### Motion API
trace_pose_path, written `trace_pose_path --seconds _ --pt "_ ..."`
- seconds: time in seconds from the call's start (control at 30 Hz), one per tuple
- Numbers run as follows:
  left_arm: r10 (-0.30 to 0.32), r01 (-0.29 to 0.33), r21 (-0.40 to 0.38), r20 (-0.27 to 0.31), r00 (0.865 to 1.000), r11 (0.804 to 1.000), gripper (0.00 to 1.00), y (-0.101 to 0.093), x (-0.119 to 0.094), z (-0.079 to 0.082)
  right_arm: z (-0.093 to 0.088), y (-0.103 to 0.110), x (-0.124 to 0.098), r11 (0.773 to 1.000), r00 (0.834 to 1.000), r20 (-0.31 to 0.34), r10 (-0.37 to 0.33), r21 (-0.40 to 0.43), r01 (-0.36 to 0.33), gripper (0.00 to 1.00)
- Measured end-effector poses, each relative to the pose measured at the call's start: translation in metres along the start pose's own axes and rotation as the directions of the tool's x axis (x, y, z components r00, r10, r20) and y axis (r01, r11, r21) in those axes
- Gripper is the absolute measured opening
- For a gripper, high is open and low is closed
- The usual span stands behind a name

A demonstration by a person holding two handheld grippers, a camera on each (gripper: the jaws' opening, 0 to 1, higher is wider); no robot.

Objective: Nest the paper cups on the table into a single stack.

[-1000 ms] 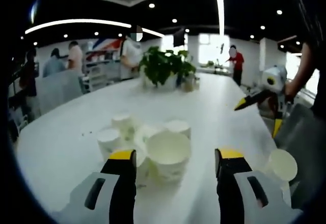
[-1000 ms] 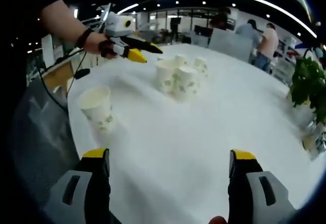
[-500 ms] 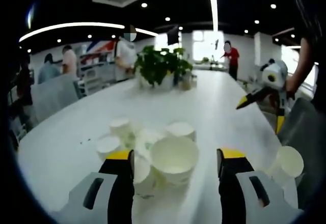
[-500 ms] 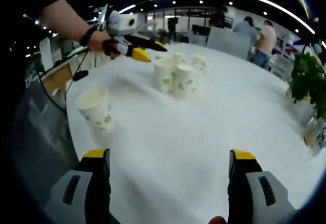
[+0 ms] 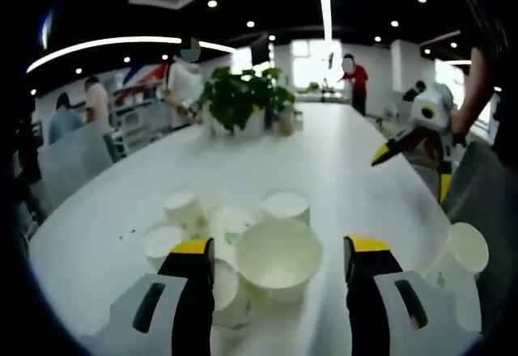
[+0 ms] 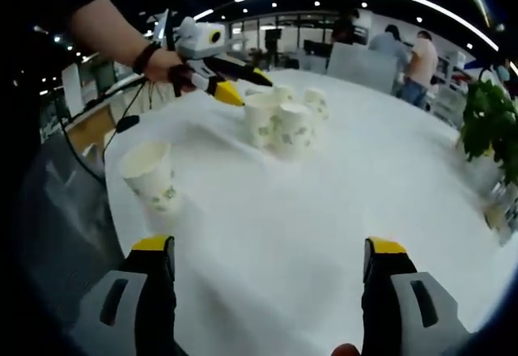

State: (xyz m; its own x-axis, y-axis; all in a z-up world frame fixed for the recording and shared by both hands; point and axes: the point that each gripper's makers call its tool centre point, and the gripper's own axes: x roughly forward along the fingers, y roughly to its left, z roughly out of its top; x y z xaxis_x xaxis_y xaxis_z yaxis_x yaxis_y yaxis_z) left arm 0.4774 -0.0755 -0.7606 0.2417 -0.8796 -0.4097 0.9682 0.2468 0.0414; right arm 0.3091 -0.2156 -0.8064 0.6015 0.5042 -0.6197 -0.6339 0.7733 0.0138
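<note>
Office hall, ceiling lights on, people standing at the far side; a long white table (image 6: 307,210) carries the work.

Progress: nothing nested yet, as far as the frames show.

- Cluster (image 5: 235,235) — several paper cups standing upright and touching, none visibly stacked inside another. In the left gripper view the cluster sits just ahead of the jaws, and the near cup (image 5: 278,256) opens between them. In the right gripper view the same cluster (image 6: 285,121) stands far across the table.
- Lone cup (image 6: 150,175) — upright near the table's left edge in the right gripper view, well apart from the cluster; seen in the left gripper view at the far right (image 5: 461,255).
- Left gripper (image 5: 279,259) — jaws wide, holding nothing, closing in on the near cup.
- Right gripper (image 6: 271,255) — jaws wide, empty, over bare table.
- Plant (image 5: 241,101) at the far end, not part of the task.

Remaining: every cup still needs picking and nesting — the lone cup included.
</note>
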Motion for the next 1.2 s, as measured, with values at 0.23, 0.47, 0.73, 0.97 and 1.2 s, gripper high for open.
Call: trace_pose_path --seconds 0.23,0.47,0.73,0.97,1.2 --pt "-0.015 0.016 0.041 -0.024 1.000 0.999 0.63 0.003 0.009 -0.002 -0.003 -0.005 -0.002 1.000 1.000 -0.002 -0.010 0.013 0.010 0.95" --pt "-0.033 0.037 0.056 -0.064 0.997 0.998 0.60 0.002 0.014 -0.007 -0.001 -0.013 -0.009 1.000 1.000 0.004 -0.016 0.015 0.016 0.95" --pt "-0.067 0.072 0.080 -0.065 0.996 0.994 0.57 -0.004 0.023 -0.002 -0.001 -0.015 -0.009 1.000 1.000 0.005 -0.012 0.018 0.012 0.95" --pt "-0.073 0.077 0.059 -0.071 0.995 0.995 0.51 -0.004 0.030 -0.001 0.000 -0.019 -0.009 1.000 1.000 0.010 -0.014 0.024 0.014 0.94" --pt "-0.080 0.087 0.082 -0.089 0.993 0.993 0.50 -0.006 0.031 -0.003 -0.002 -0.018 -0.009 1.000 1.000 0.008 -0.015 0.025 0.014 0.94"
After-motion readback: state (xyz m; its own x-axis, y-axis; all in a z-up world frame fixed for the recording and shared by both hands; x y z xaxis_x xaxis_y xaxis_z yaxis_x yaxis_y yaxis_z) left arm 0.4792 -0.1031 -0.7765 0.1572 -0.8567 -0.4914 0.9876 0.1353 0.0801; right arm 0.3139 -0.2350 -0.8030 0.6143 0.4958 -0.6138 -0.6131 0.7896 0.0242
